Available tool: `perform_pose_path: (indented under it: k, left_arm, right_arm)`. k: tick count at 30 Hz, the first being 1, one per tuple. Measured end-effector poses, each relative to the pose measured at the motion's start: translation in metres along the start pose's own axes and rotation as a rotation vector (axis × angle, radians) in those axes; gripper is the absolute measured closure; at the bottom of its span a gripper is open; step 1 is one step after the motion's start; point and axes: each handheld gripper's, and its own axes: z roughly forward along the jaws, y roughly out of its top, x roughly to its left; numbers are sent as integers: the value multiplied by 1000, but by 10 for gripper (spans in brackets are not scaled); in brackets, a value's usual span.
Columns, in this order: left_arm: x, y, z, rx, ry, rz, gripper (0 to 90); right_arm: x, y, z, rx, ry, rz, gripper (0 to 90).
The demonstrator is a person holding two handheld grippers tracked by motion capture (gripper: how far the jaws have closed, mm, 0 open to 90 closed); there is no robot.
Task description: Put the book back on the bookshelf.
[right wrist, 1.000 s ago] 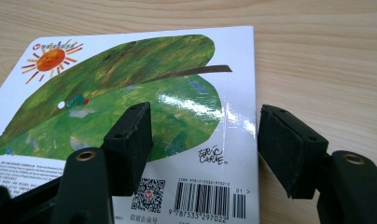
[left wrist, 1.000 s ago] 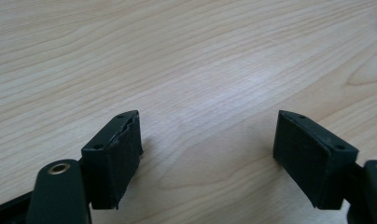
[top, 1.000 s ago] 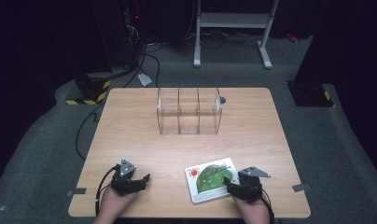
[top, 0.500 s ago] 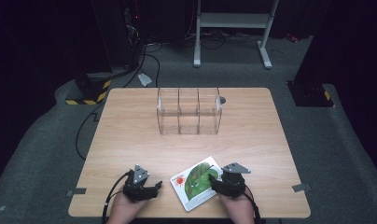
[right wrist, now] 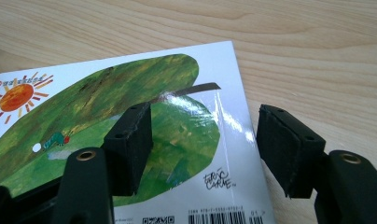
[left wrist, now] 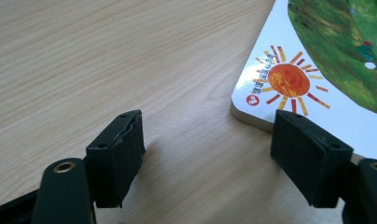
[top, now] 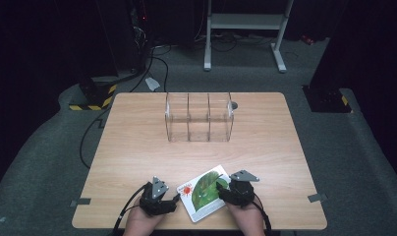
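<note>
**Two claws around a picture book at the near edge of the worktop**

In the high view the person's forearms are cut off by the bottom edge, and the hands are mostly hidden under the two claws. The small print on the book cover is too fine to read, and the near corner of the book is partly covered by the right claw.

The picture book (top: 205,193) lies flat on the worktop (top: 137,147) near its near edge, between the two claws. Its cover shows a green leaf and an orange sun.

The left claw (left wrist: 207,144) stands wide apart, low over the wood. One of its pads is over the bare worktop, the other is at the left edge of the book, beside the sun; I cannot tell if this pad touches the cover. Nothing is clamped.

The right claw (right wrist: 203,140) is also apart. One pad is above the green leaf, the other is above the wood just past the right edge of the book. It holds nothing.

A clear plastic organizer (top: 199,117) with three compartments stands far from the book, near the far edge.
</note>
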Motion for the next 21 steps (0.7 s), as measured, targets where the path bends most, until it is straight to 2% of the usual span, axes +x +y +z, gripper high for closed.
perform_pose_path:
  k: [2,3,4,5,7,8,9,10,13,14,15,16,18,20,21]
  left_arm:
    - [3,0,1,-1,8,-9,257]
    - [11,2,3,-2,28,-33,260]
    - [11,2,3,-2,28,-33,263]
    - [20,3,6,1,46,-65,272]
    - [29,5,9,2,54,-98,283]
    - [29,5,9,2,54,-98,296]
    - [33,5,9,-2,59,-109,327]
    - [33,4,7,-4,74,-99,341]
    - [31,2,-1,-20,73,-87,401]
    - [26,1,-9,-55,54,-95,411]
    - [21,1,-14,-70,36,-93,414]
    - [21,1,-14,-70,36,-93,412]
    - [7,2,-17,-68,-2,-70,386]
    - [-3,2,-16,-65,-49,-96,368]
    - [-3,2,-16,-65,-49,-96,365]
  right_arm:
    - [1,1,1,2,0,3,366]
    - [5,4,3,8,1,-13,367]
    - [8,5,5,13,5,-22,367]
    - [10,6,6,15,11,-28,365]
    - [14,7,9,10,28,-28,357]
    - [14,7,9,10,28,-28,357]
    - [15,6,8,5,40,-45,395]
    - [16,6,7,0,37,-47,409]
    - [15,-1,-3,-37,23,-64,406]
    - [14,-4,-5,-31,26,-62,402]
    - [13,-6,-7,-26,30,-60,401]
    - [13,-6,-7,-26,30,-60,401]
    - [14,-17,-16,-28,30,-73,392]
    - [14,-19,-21,-19,34,-65,387]
    - [14,-19,-21,-19,34,-65,387]
